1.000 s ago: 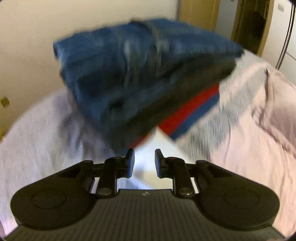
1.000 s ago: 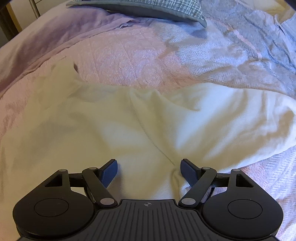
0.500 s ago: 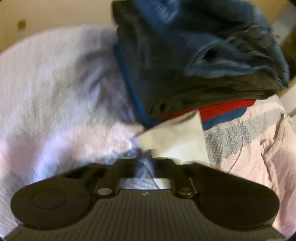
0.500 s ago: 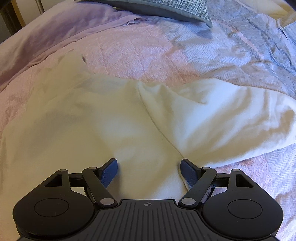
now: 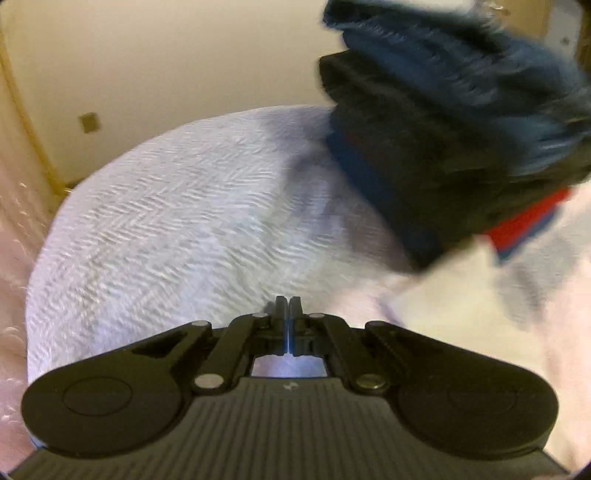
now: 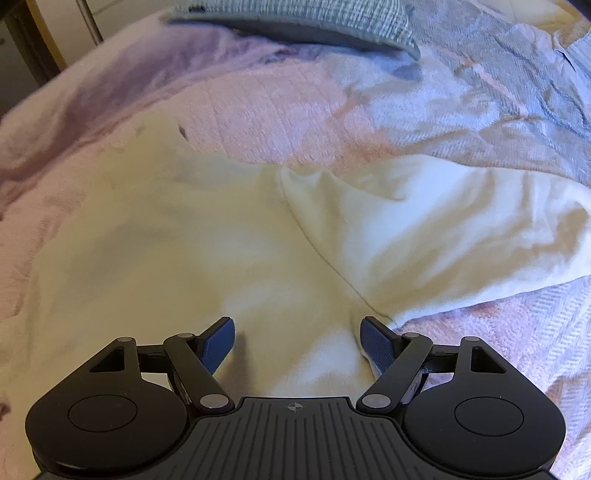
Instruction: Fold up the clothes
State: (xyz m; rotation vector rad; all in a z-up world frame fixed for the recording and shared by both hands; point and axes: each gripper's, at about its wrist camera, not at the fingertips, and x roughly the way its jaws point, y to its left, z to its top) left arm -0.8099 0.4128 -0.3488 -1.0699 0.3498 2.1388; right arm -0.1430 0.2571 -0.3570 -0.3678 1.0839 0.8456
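A cream-white garment (image 6: 229, 251) lies spread on the bed, one sleeve (image 6: 443, 229) reaching right. My right gripper (image 6: 297, 326) hovers low over the garment's near part, open, its blue pads (image 6: 221, 341) apart with only cloth below them. In the left wrist view my left gripper (image 5: 286, 306) is shut, fingertips pressed together with nothing showing between them, above the lavender bedspread (image 5: 177, 229). A corner of the white garment (image 5: 461, 302) lies to its right. A stack of folded clothes (image 5: 443, 129), blue denim over dark cloth with a red and blue layer, sits at the upper right.
A grey checked pillow (image 6: 303, 22) lies at the head of the bed, with a rumpled grey-blue blanket (image 6: 498, 99) to its right. A cream wall (image 5: 166, 66) and wooden door frame (image 5: 26, 122) stand beyond the bed's edge in the left wrist view.
My left gripper has gone from open to shut and swung left, so the folded stack has slid to the upper right. The right gripper has stayed open and drifted slightly nearer the garment.
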